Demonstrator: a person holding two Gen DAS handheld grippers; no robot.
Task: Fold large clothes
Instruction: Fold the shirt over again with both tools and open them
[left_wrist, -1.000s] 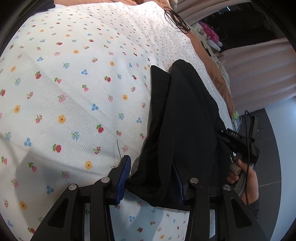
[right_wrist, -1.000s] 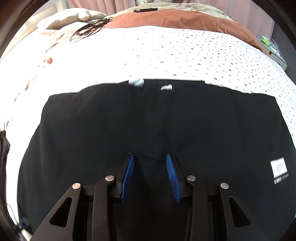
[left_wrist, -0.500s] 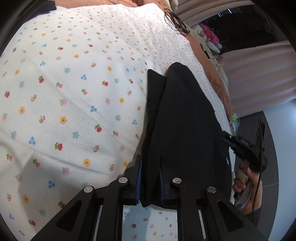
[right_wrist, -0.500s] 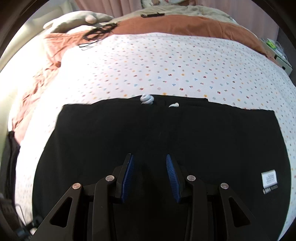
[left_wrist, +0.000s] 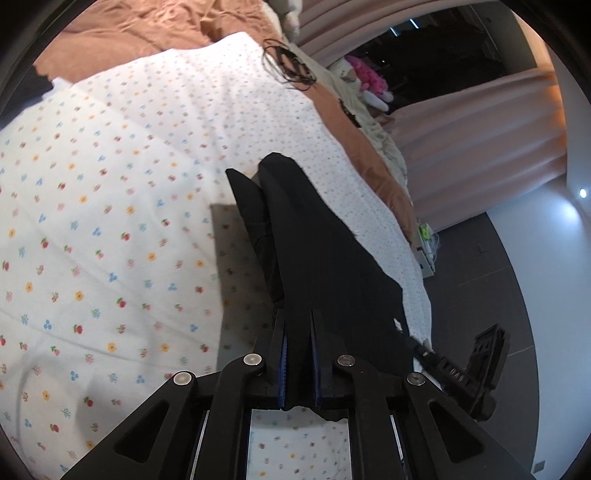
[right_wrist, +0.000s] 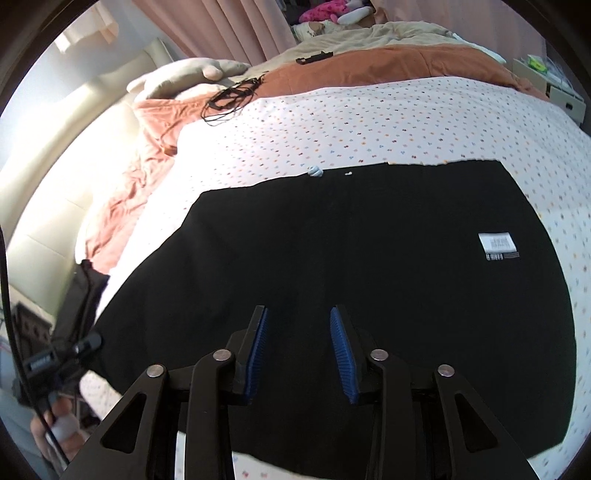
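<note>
Floral bedsheet (left_wrist: 110, 221), pink curtains (right_wrist: 229, 29), left tongs (left_wrist: 298, 354) clamped on black garment (right_wrist: 351, 266), right tongs (right_wrist: 298, 354) apart above it

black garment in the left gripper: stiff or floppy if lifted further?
Probably floppy: the garment drapes in a limp fold from the left gripper. Likely light; a pinch at one edge holds it. It may sag and unfold, since the right gripper is open above it.

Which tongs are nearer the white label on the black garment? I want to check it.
Right. The right tongs hover open just left of the white label; the left tongs clamp the black garment edge.
</note>
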